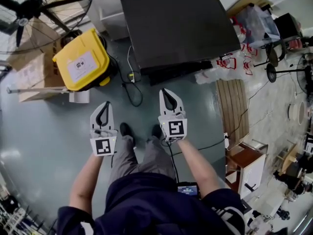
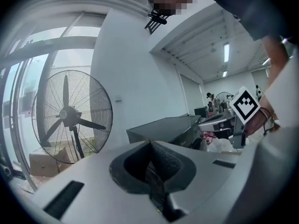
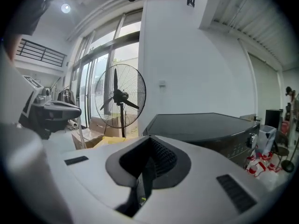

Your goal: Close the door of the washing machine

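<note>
**Both claws shut and empty as operator faces washer**

A person is standing on the grey floor (image 1: 44, 141) before the dark grey, flat-topped washing machine (image 1: 173, 23), holding the left claw (image 1: 104, 105) and right claw (image 1: 166, 93) out front. Each has its jaws pressed together on nothing. The machine is sitting well ahead of both claws, and its door cannot be made out from here. Closing it well is likely calling for a steady, shut-jawed push on the door's free edge until it latches.

In the head view the washing machine (image 1: 173, 26) probably hides its door beneath its dark top.
</note>
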